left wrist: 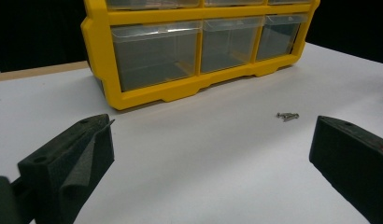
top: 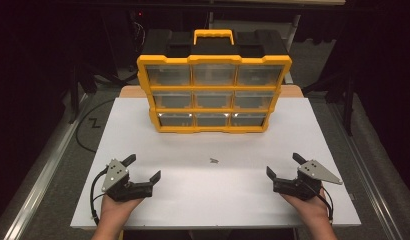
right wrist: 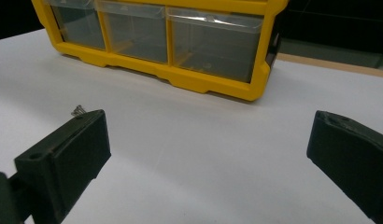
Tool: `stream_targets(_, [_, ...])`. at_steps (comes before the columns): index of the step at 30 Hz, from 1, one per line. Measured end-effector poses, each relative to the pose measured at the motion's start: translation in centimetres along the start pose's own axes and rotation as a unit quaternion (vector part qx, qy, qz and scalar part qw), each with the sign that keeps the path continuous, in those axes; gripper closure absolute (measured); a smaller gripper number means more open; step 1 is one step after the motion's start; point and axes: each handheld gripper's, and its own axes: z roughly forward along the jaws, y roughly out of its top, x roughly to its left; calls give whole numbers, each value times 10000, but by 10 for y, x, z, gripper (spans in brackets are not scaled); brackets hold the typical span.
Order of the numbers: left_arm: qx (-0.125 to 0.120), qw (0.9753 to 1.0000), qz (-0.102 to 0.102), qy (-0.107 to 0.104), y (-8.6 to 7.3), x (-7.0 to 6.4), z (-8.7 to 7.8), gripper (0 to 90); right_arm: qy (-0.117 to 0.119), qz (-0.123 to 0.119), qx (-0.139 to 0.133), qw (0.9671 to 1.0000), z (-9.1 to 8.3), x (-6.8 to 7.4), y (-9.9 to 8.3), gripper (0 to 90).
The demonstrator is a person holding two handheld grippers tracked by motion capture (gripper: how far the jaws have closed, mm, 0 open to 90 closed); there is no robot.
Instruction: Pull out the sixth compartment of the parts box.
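Okay, both my fingers (top: 142, 169) (top: 283, 166) are gaping wide, holding nothing; tiny screws (top: 213, 160) on worktop (top: 143, 130) looking light, hard, slippery, so pinching across the shanks.

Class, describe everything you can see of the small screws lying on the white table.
The screws are a tiny cluster of grey, metallic-looking pieces lying flat on the white table, in front of the yellow drawer organizer and apart from it. Nothing touches them; they lie between the two open tools. Their count is too small to tell.
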Motion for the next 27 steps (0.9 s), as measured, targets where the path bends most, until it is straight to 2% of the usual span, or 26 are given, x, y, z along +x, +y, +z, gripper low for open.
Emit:
stream_targets(3, [11, 10000, 6, 10, -1, 0, 1, 8, -20, 10, 38, 10000, -1, -1, -1, 8])
stream_targets(4, [28, 10000, -68, -54, -1, 0, 3, 11, -24, 13, 30, 10000, -1, -3, -2, 8])
stream_targets(9, [39, 10000, -12, -47, -2, 0, 3, 11, -83, 83, 42, 9999, -1, -4, -3, 8])
stream_targets(13, [43, 10000, -6, -45, -2, 0, 4, 11, -74, 5, 65, 10000, 0, -4, -3, 8])
stream_targets(27, [134, 9999, -28, -92, -3, 1, 5, 8, -65, 0, 80, 9999, 1, -4, -4, 8])
